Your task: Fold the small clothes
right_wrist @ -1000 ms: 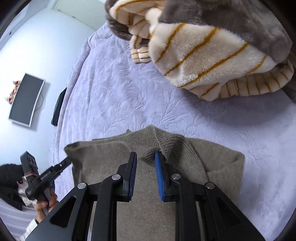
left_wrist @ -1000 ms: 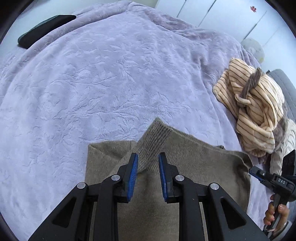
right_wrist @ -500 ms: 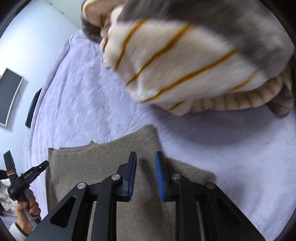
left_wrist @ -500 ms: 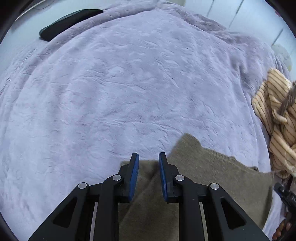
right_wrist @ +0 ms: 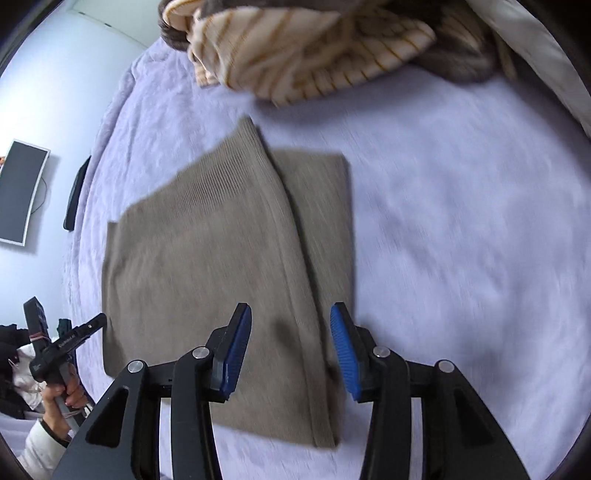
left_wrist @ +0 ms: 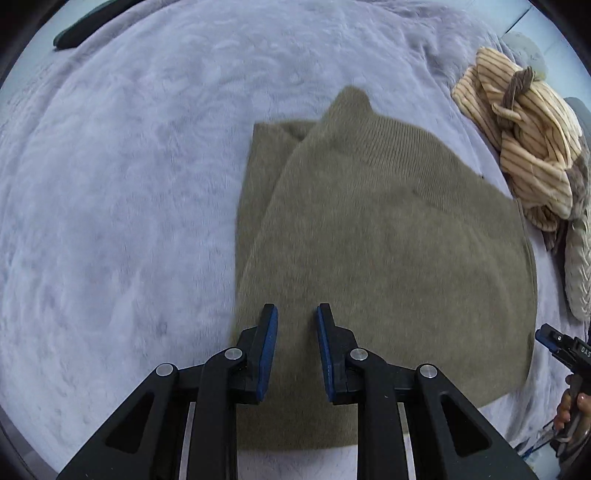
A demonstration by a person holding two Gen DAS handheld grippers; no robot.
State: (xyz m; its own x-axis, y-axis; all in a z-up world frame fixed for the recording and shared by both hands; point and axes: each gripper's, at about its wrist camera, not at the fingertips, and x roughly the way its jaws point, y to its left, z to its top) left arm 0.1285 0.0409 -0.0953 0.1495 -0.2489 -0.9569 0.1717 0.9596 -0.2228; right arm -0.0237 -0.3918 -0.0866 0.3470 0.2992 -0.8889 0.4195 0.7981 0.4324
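1. I'm seeing the olive sweater [left_wrist: 388, 258] lying folded flat on the lilac blanket [left_wrist: 129, 184] that is covering the bed, one ribbed corner poking up at the far end.
2. My left tool [left_wrist: 295, 325] is hovering over the sweater's near edge, blue pads [left_wrist: 271, 332] standing slightly apart, nothing between them; whether they are touching the knit, I cannot tell.
3. My right tool [right_wrist: 291, 328] is sitting above the sweater's right side, pads [right_wrist: 240, 336] spread wide, straddling the lengthwise fold line, gripping nothing.
4. In the right wrist view a narrower folded layer is showing along the sweater's right edge, under the top panel.
5. A striped cream garment [left_wrist: 524, 147] is lying bunched up beyond the sweater's far right corner, near it but apart; a grey piece is tangled in with it.
6. A dark flat object [left_wrist: 85, 26] is resting at the blanket's far left edge, well apart from the sweater.
7. A monitor [right_wrist: 18, 192] is hanging on the wall to the left.
8. Both views are showing motion blur.
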